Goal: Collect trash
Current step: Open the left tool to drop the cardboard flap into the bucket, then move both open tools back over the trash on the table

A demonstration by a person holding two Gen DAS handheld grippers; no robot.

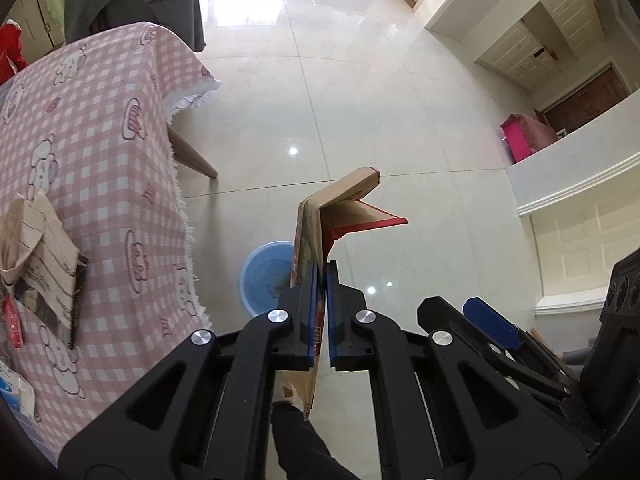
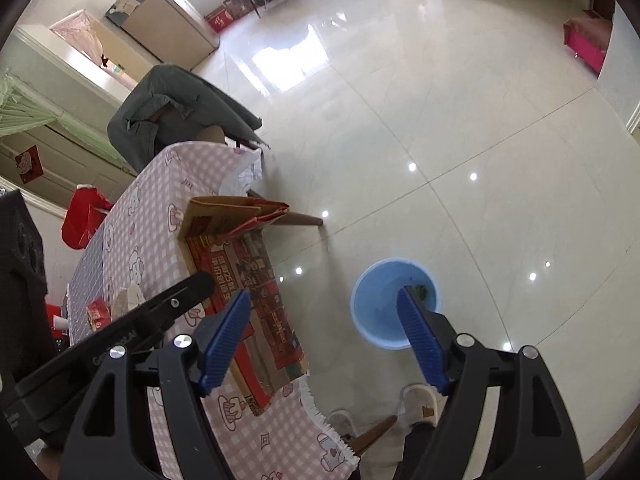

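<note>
Holding a flattened cardboard box (image 1: pixel 316 240) edge-on, my left tongs (image 1: pixel 322 276) are clamped tight on it, the blue pads pressing either face. The box rises past the fingertips, its top flaps (image 1: pixel 360 200) folded open, one brown and one edged in red. Just beyond and below the left tongs sits the blue bucket (image 1: pixel 264 272) on the tiled floor (image 1: pixel 360 100), partly hidden behind the box.

My right tongs (image 2: pixel 324 312) stand wide apart with nothing pressed between the pads; the box's printed red face lies beside its left finger (image 2: pixel 228 332), and its right finger overlaps the bucket (image 2: pixel 376 304) in that view. Something small and dark lies in the bucket's bottom; I cannot tell what.

To the left of both tongs is the table (image 1: pixel 100 140) under a pink checked cloth, its wooden leg (image 1: pixel 192 156) slanting to the floor. On it, left of the left tongs, lie a crumpled paper bag (image 1: pixel 40 240) and a red wrapper (image 1: pixel 10 320). A chair draped with a grey jacket (image 2: pixel 172 108) stands at the table's far end. My slippered feet (image 2: pixel 418 400) show beneath the right tongs.
</note>
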